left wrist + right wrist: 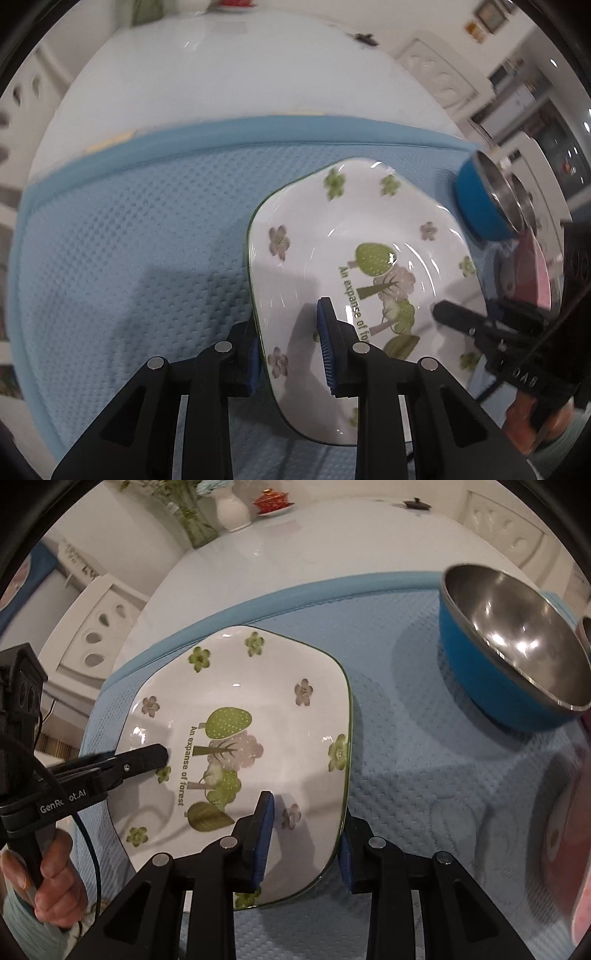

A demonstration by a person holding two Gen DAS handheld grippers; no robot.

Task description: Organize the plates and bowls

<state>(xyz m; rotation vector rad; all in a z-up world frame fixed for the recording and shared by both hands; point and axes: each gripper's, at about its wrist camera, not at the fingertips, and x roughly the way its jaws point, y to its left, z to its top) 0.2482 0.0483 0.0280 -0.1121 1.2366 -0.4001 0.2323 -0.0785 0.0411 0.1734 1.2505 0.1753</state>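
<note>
A squarish white plate point(332, 240) point(258, 672), printed with green trees, flowers and the words "An expanse of forest", lies over the blue mat point(129, 221) point(424, 794). My left gripper point(291, 354) is shut on its left rim, one blue pad on top and one below. My right gripper point(304, 849) is shut on the opposite rim in the same way. Each wrist view shows the other gripper's top finger point(458, 314) point(147, 760) lying on the plate. A blue bowl point(480, 199) point(509, 642) with a steel inside stands beyond the plate to the right.
A pink plate point(532, 273) point(576, 849) lies at the right edge of the mat, with a second steel rim point(524, 199) behind the blue bowl. The white table point(221, 74) runs on past the mat. A white vase point(232, 509) and a red cup point(271, 498) stand at its far end.
</note>
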